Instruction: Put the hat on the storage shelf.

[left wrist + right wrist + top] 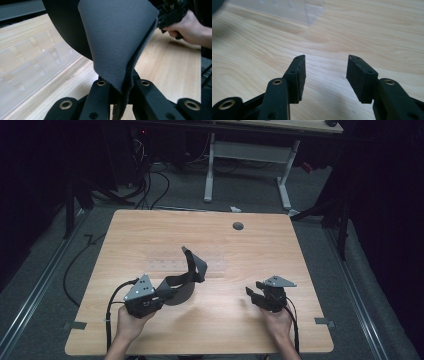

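A dark grey fabric sleeve with a strap (pixel 184 279) rises off the wooden table (pixel 150 230) left of centre. My left gripper (pixel 161 296) is shut on its lower edge. In the left gripper view the grey fabric (pixel 117 37) stands folded between the two jaws, with my left gripper (pixel 121 87) pinching it. My right gripper (pixel 255 296) hovers low over the table at the right, open. In the right gripper view the right gripper (pixel 325 75) has its pads (pixel 359 75) well apart over bare wood.
A clear plastic tray (pixel 187 265) lies flat on the table behind the fabric, seen also as the clear tray (pixel 27 65) and its corner (pixel 294 10). A round grommet (pixel 238 226) sits near the table's far edge. A white desk frame (pixel 247 165) stands beyond.
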Motion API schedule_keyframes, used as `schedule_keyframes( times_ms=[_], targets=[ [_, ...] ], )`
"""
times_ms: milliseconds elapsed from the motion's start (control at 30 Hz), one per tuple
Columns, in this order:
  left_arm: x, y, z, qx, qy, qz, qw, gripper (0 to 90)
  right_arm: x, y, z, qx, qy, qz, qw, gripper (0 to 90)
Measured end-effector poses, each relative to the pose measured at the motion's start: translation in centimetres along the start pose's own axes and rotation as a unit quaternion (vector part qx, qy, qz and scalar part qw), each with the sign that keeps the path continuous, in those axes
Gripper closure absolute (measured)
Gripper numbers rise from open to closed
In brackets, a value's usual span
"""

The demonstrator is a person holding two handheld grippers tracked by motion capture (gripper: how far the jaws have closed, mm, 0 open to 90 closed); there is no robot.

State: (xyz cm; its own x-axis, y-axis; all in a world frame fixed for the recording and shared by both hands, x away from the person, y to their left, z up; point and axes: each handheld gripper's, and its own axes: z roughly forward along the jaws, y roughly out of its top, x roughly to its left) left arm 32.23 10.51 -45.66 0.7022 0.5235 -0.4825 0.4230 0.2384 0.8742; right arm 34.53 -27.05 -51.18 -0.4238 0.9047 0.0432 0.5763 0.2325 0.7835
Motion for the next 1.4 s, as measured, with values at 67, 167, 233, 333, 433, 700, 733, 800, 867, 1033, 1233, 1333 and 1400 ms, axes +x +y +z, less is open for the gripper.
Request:
schedule_keyframes(
  times_ms=[67,167,233,333,433,700,733,800,867,1033,1233,1333,1400],
  targets=[
    [0.3,0.3,0.0,-0.007,0.007,-0.001,1.0000,86.6,-0.3,-0.2,0.2,0.007,-0.016,0.000,0.9998,48.2],
    [0.7,0.8,-0.2,-0.016,0.015,-0.006,0.9997,86.6,-0.6,-0.4,0.2,0.010,-0.039,-0.004,0.9992,47.4],
    [0.9,1.1,-0.3,-0.025,0.019,-0.013,0.9994,86.6,-0.6,-0.5,0.2,0.012,-0.052,-0.011,0.9985,47.1],
    [1.3,1.5,-0.4,-0.033,0.023,-0.023,0.9989,86.6,-0.5,-0.5,0.2,0.015,-0.069,-0.030,0.9971,47.1],
    [1.6,1.7,-0.5,-0.038,0.027,-0.027,0.9985,86.6,-0.7,-0.6,0.4,0.020,-0.069,-0.025,0.9971,46.6],
    [1.8,2.8,-0.9,-0.052,0.030,-0.028,0.9978,86.6,-1.4,-1.3,1.3,0.038,-0.062,-0.004,0.9974,45.0],
    [1.8,2.9,-0.9,-0.054,0.031,-0.031,0.9976,86.6,-1.5,-1.2,1.4,0.039,-0.059,0.003,0.9975,44.8],
    [1.9,3.3,-0.9,-0.063,0.035,-0.029,0.9970,86.5,-1.7,-1.2,1.4,0.040,-0.057,0.010,0.9975,44.7],
    [2.0,3.5,-0.8,-0.068,0.036,-0.033,0.9965,86.5,-1.7,-1.2,1.4,0.040,-0.058,0.009,0.9975,44.6],
    [2.4,4.2,-0.9,-0.077,0.046,-0.034,0.9954,86.5,-1.6,-1.2,1.4,0.040,-0.059,0.009,0.9974,44.6],
    [3.1,5.0,-1.0,-0.089,0.055,-0.032,0.9939,86.5,-1.6,-1.2,1.4,0.040,-0.059,0.010,0.9974,44.5],
    [3.7,5.3,-1.0,-0.100,0.063,-0.042,0.9921,86.5,-1.7,-1.2,1.4,0.040,-0.058,0.010,0.9975,44.3],
    [3.9,5.3,-0.9,-0.103,0.070,-0.040,0.9915,86.5,-1.6,-1.2,1.4,0.040,-0.058,0.009,0.9975,44.0]
  ],
)
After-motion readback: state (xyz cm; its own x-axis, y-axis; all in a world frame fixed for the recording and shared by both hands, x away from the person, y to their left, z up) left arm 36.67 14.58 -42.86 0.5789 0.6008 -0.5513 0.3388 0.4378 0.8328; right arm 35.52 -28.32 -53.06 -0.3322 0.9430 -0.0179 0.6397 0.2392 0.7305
